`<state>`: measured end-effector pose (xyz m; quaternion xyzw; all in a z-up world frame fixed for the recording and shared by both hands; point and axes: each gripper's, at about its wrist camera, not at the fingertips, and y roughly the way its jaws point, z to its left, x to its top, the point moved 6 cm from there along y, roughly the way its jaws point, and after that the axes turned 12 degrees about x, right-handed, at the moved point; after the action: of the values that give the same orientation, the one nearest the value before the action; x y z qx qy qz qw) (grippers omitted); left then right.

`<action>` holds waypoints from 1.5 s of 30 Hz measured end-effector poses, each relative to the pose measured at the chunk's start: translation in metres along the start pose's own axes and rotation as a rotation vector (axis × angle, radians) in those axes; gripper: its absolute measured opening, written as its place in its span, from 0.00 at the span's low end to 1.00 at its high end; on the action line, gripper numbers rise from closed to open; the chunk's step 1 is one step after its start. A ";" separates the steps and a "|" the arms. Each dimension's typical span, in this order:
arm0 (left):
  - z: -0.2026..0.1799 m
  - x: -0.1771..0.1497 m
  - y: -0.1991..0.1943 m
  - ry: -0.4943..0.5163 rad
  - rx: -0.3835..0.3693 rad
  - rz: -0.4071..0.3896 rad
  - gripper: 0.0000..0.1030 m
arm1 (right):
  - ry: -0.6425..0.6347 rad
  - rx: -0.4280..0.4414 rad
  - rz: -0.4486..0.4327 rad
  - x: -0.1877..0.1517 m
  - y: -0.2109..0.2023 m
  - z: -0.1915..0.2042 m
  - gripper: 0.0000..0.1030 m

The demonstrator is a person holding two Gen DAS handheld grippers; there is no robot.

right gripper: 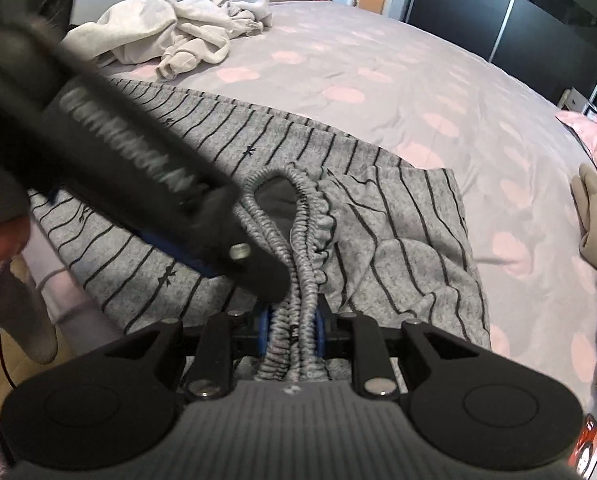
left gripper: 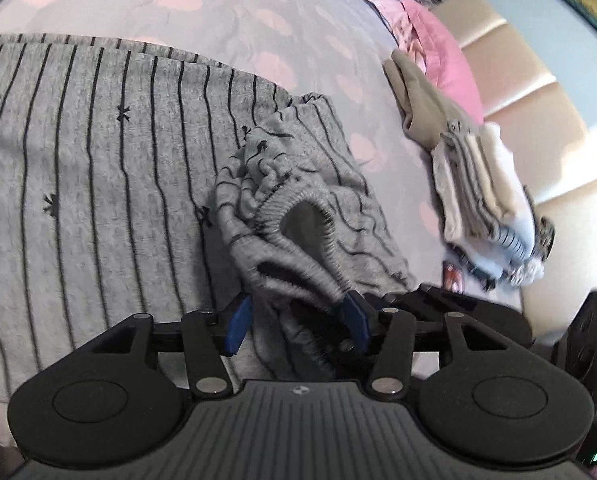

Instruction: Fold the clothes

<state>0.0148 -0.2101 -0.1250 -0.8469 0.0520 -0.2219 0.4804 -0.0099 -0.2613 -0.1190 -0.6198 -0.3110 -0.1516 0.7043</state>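
Grey trousers with thin dark stripes [left gripper: 98, 160] lie spread on the bed, with their gathered elastic waistband [left gripper: 298, 216] bunched up toward me. My left gripper [left gripper: 297, 322] stands open. The waistband cloth passes loosely between its blue pads [left gripper: 238, 324], which sit apart. In the right wrist view the same trousers [right gripper: 398, 232] lie flat, and my right gripper [right gripper: 292, 332] is shut on the doubled waistband [right gripper: 298, 208], which runs up out of the jaws. The left gripper [right gripper: 270, 284] crosses that view from the upper left, its tip beside the waistband.
The lilac bedsheet with pink spots [right gripper: 378, 80] stretches beyond the trousers. A stack of folded clothes [left gripper: 486, 208], a beige garment [left gripper: 422, 100] and a pink pillow [left gripper: 438, 52] lie by the headboard. Crumpled pale clothes [right gripper: 178, 28] sit at the far side. A hand [right gripper: 2, 240] shows at the bed's edge.
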 end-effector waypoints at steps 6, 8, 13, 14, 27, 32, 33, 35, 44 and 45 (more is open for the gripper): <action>-0.006 0.007 0.009 -0.030 0.013 0.011 0.47 | -0.145 -0.058 0.036 -0.007 0.007 0.024 0.23; -0.009 0.006 0.012 -0.022 0.031 0.019 0.47 | -0.196 -0.079 0.049 -0.009 0.011 0.032 0.23; -0.009 0.002 0.025 -0.037 0.072 0.054 0.47 | -0.287 -0.116 0.047 -0.010 0.013 0.043 0.23; -0.007 0.003 0.026 -0.038 0.079 0.059 0.33 | -0.298 -0.118 0.048 -0.011 0.013 0.044 0.24; -0.005 0.031 -0.018 0.041 0.091 -0.062 0.18 | -0.253 -0.209 0.023 -0.023 -0.034 0.024 0.67; -0.012 0.055 -0.063 0.095 0.089 -0.132 0.18 | -0.123 -0.303 0.049 -0.038 -0.042 -0.007 0.72; -0.012 0.060 -0.071 0.101 0.084 -0.135 0.18 | -0.108 -0.317 0.064 -0.040 -0.039 -0.011 0.72; -0.010 0.069 -0.089 0.113 0.079 -0.144 0.18 | -0.097 -0.323 0.092 -0.044 -0.030 -0.016 0.72; 0.037 0.112 -0.180 0.155 0.189 -0.195 0.17 | -0.257 -0.272 0.138 -0.048 0.000 0.021 0.64; 0.046 0.116 -0.188 0.156 0.212 -0.198 0.17 | -0.283 -0.264 0.125 -0.045 0.001 0.028 0.58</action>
<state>0.1149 -0.1090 0.0497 -0.7727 -0.0185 -0.3374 0.5374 -0.0505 -0.2422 -0.1470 -0.7401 -0.3450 -0.0586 0.5743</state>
